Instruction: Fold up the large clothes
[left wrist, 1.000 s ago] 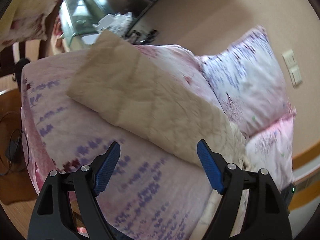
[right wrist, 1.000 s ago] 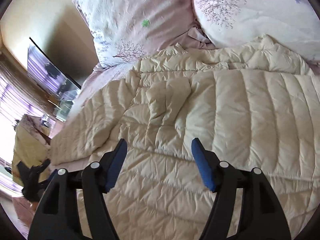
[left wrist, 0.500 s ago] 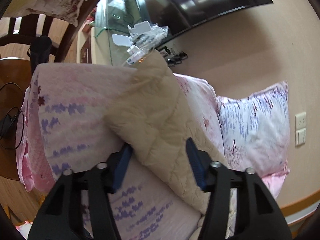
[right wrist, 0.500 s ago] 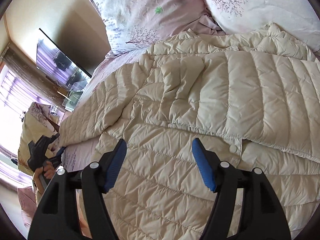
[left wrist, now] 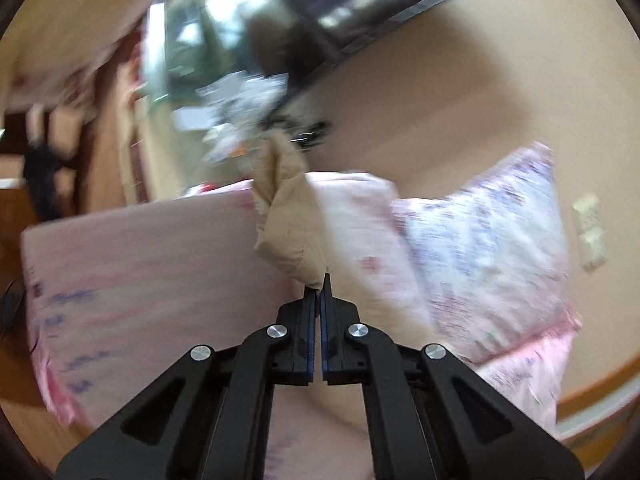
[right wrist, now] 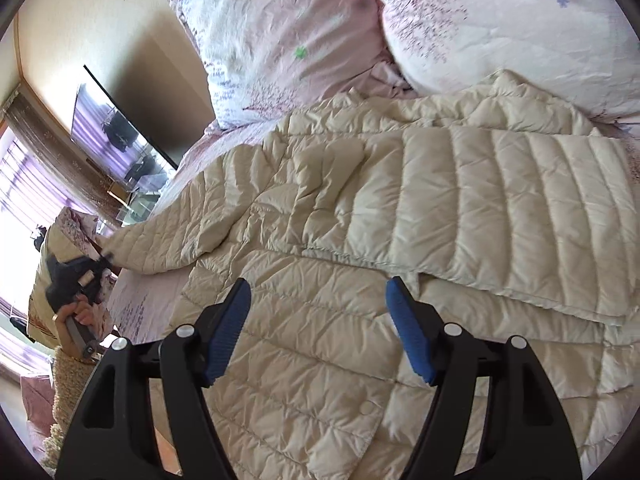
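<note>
Left wrist view: left gripper (left wrist: 321,286) clenched on sleeve tip (left wrist: 290,236) of cream down jacket, raised over pink bed sheet (left wrist: 140,264); blurred. Right wrist view: right gripper (right wrist: 318,322) unclenched, jaws opening, hovering over jacket (right wrist: 400,216) spread across bed, pillows (right wrist: 288,36) far. Soft, light, slippery; best grasped at hems, cuffs.
</note>
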Demonstrator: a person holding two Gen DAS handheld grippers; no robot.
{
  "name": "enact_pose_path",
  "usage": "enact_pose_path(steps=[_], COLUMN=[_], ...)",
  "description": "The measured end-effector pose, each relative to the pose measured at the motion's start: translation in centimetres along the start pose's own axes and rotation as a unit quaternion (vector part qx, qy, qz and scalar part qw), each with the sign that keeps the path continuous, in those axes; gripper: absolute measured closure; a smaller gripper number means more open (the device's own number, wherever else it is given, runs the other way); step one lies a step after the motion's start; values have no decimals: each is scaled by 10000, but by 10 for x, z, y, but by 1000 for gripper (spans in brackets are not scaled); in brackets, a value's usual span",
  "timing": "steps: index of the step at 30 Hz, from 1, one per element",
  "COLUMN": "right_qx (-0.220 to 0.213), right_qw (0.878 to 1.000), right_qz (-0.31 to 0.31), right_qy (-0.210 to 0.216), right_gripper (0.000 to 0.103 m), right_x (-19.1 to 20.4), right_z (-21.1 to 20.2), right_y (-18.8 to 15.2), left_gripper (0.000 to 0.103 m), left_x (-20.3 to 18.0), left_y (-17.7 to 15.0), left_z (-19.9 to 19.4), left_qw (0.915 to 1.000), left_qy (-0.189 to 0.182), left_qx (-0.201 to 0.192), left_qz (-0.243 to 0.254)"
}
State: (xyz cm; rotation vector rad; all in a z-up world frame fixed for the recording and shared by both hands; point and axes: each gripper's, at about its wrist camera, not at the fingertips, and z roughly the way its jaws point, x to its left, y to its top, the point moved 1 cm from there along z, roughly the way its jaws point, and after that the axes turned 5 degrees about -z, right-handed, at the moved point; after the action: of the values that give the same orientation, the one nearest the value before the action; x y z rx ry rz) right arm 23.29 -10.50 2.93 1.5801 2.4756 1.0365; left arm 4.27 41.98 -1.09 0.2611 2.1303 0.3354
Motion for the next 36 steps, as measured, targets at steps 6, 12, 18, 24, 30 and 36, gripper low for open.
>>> enact_pose_path(steps=[6,12,18,24,30,36], right_qx=[-170,-246,-367,-524,-634,-635], right_qw=[9998,9991,9972,9919,9832,9773], right_qz=[119,314,561,900,1417,1972], right_qy=[-38,-159,-344,-733,-960,-453], right_gripper=[32,32,32,32,32,32], right_x=[-12,-29,-50,-80,-116,-140], right_z=[-12,-19,-29,-36,-37,-36], right_y=[0,-4,-8,-10,-13,-17], left_gripper=[103,103,103,103,101,12], left_x=[-100,-185,-231,-246,-240,-237], left_y=[-33,-109,-197,-291,-372,-383], left_z=[-10,2,29,62,101,90], left_qw=[9896,9590,9238,8885,8516,8375], left_qy=[-1113,-2053,-2492,-2503,-1778,-1997], left_qx=[253,1100,2016,2889,3667,3718], left_qz=[877,1613,2095,2537,3298,3472])
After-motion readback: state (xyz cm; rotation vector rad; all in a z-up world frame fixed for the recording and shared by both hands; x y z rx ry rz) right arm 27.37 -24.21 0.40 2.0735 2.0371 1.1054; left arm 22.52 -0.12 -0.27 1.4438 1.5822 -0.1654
